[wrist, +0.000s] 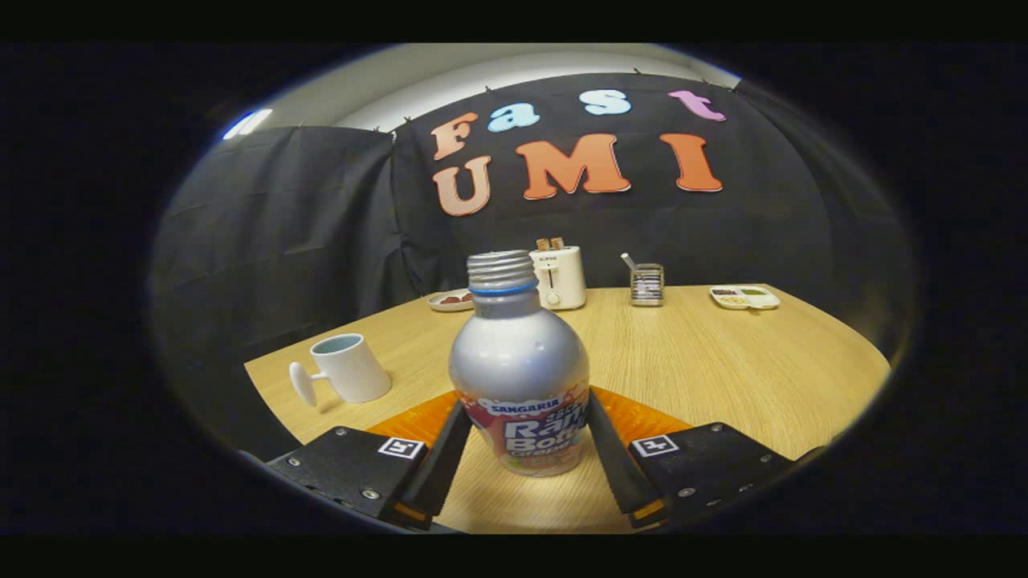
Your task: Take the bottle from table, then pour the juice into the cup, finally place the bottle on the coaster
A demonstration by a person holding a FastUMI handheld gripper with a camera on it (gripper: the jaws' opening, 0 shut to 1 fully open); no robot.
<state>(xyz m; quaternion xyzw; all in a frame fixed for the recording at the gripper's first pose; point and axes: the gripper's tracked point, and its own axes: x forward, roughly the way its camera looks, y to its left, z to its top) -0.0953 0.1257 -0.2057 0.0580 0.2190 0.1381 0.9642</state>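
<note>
- Gripper view: the tool (520,437) is pinching the bottle (519,373), one finger pressed on each side of its lower labelled body
- The bottle stands upright between the fingers; its silver shoulder and threaded neck rise above them, the cap is off and a blue ring sits under the threads
- I cannot tell whether the bottle's base rests on the bench (723,361) or is lifted a little off it
- An orange ribbed coaster (642,417) lies on the bench just behind the bottle, showing on both sides of it past the fingers
- A white cup (347,368) with a handle stands on the bench beyond the left finger, apart from the bottle, tilted a little in this lens
- Far across the bench, near the booth wall: a small plate (450,300) with dark pieces of food, a white toaster (560,278) with slices in it, a clear holder (646,284), and a divided white tray (744,297), all well apart from the bottle
</note>
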